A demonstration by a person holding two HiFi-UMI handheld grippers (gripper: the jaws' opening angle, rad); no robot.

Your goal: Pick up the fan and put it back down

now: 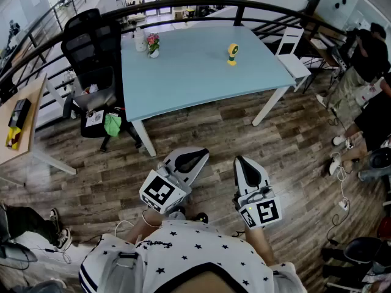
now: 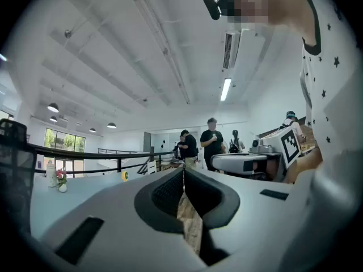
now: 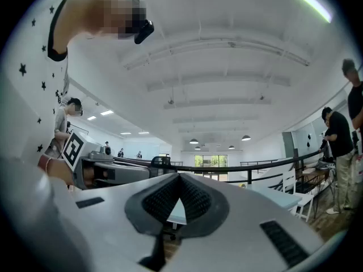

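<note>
Standing upright on the table [image 1: 183,81], the fan [image 1: 232,54] sits toward two o'clock of the tabletop's middle, alone there and touching nothing else. Both grippers hang low over the wooden floor, well short of the table's near edge. From the left gripper [image 1: 197,156] the fan lies at about one o'clock; from the right gripper [image 1: 242,161] it lies at roughly twelve o'clock. Well apart in both cases.

Each gripper is clenched on nothing. In the left gripper view the jaw tips meet, with only floor showing through the slot below them. In the right gripper view the tips also meet, and a sliver of table shows under them.

A vase [image 1: 153,45] and a bottle [image 1: 140,39] stand at the table's eleven o'clock corner, far from the fan.

From the left gripper view the fan is only a small yellow disc at nine o'clock of the jaw tips, its shape too small to read. From the right gripper view a yellow speck at three o'clock of the tips may be the fan; I cannot be sure. The person's hands are hidden beneath the grippers. People at the head view's three o'clock edge are cut off by the frame.
</note>
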